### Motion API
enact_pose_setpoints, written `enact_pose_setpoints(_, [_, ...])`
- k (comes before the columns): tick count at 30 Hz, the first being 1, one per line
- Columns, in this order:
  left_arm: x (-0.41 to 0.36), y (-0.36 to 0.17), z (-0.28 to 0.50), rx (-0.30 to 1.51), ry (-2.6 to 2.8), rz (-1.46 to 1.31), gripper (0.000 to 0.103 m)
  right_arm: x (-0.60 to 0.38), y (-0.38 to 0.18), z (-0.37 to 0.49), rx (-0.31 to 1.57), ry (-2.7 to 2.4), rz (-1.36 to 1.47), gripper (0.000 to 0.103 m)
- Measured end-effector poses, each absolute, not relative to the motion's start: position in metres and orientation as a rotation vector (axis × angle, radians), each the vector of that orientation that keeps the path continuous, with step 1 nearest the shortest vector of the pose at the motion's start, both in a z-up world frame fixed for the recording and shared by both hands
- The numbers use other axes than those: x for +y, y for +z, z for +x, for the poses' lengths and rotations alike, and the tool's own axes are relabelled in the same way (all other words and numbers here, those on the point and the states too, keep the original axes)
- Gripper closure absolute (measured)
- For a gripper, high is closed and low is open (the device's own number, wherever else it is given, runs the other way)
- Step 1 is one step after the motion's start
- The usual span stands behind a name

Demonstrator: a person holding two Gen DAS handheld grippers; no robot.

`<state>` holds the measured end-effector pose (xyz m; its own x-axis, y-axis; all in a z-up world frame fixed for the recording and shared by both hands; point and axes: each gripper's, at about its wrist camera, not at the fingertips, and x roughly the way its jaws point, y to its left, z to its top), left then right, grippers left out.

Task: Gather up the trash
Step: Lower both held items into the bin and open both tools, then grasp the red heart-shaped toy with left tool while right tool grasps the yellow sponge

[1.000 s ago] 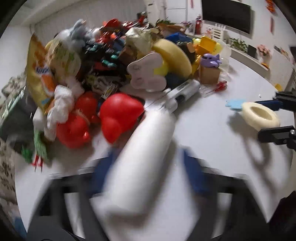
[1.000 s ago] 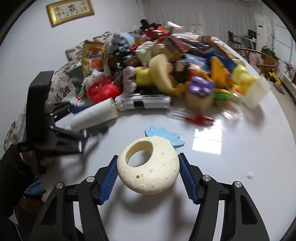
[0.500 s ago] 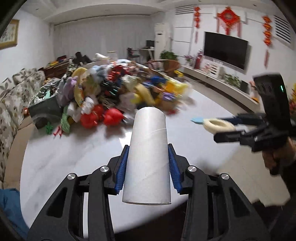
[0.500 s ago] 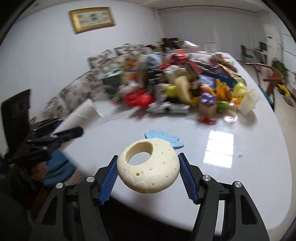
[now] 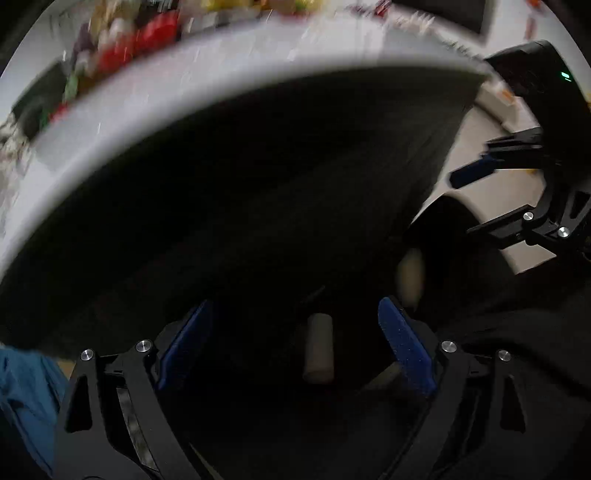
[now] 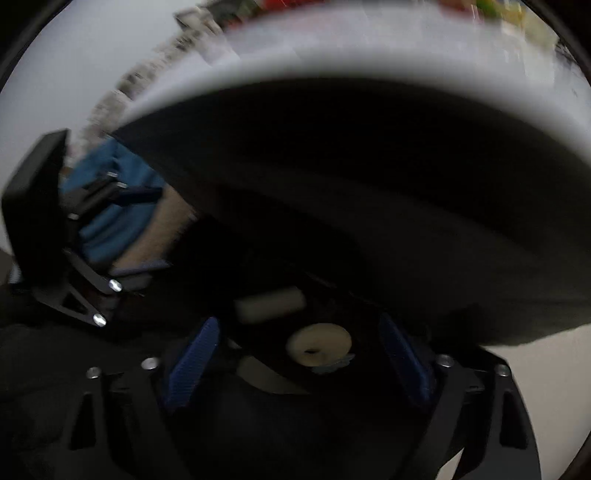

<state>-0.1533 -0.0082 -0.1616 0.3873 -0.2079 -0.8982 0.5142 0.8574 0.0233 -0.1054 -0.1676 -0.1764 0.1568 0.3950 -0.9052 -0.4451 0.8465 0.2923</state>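
Observation:
Both grippers hang below the white table's edge over a dark space. My left gripper is open and empty; the white cardboard tube lies loose below it, between its blue pads. My right gripper is open and empty; the cream pineapple-shaped ring lies loose below it, with the tube just beyond. The right gripper shows at the right of the left wrist view; the left gripper shows at the left of the right wrist view. The ring is a pale blur in the left wrist view.
The table's rounded edge arches overhead, with the blurred pile of toys and wrappers on top. Blue cloth lies at the lower left. Pale floor shows at the right. The space under the table is dark.
Both grippers swung down from above the table to below its edge. The left one let go of the tube and the right one let go of the ring; both jaws opened wide.

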Motion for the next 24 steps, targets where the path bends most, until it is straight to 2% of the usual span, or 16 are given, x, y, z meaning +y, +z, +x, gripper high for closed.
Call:
enact_pose_setpoints(1, [-0.006,-0.165,-0.152,1.100,-0.450,0.316,0.014,-0.168,-0.179,-0.106,1.292,0.588,-0.054,0.032])
enact_pose_setpoints(3, [0.003,-0.151,-0.153,1.079,-0.448,0.271,0.014,-0.170,-0.153,-0.113,1.237,0.640,-0.048,0.031])
enact_pose_setpoints(8, [0.023,-0.072,-0.146,0.876,-0.440,0.161,0.013,-0.174,-0.037,-0.104,0.862,0.673,-0.130,0.012])
enact_pose_setpoints(9, [0.027,-0.051,-0.139,0.814,-0.437,0.128,0.011,-0.173,-0.014,-0.087,0.784,0.653,-0.138,0.012])
enact_pose_setpoints(13, [0.024,-0.009,-0.102,0.645,-0.345,0.077,0.010,-0.161,0.020,-0.012,0.619,0.486,-0.174,0.012])
enact_pose_setpoints(15, [0.025,-0.004,-0.077,0.622,-0.274,0.060,0.010,-0.151,0.021,0.041,0.572,0.404,-0.179,0.017])
enact_pose_setpoints(16, [0.026,-0.002,-0.066,0.626,-0.250,0.044,0.010,-0.144,0.017,0.069,0.570,0.373,-0.176,0.026])
enact_pose_setpoints(17, [0.030,-0.004,-0.056,0.640,-0.243,0.012,0.010,-0.139,0.014,0.083,0.583,0.364,-0.171,0.041])
enact_pose_setpoints(18, [0.033,-0.005,-0.050,0.653,-0.251,-0.012,0.010,-0.134,0.007,0.102,0.614,0.362,-0.157,0.048])
enact_pose_setpoints(19, [0.036,-0.008,-0.045,0.670,-0.263,-0.046,0.010,-0.129,0.000,0.121,0.648,0.353,-0.146,0.060])
enact_pose_setpoints(24, [0.044,-0.021,-0.034,0.678,-0.241,-0.052,0.010,-0.127,-0.034,0.164,0.752,0.296,-0.109,0.061])
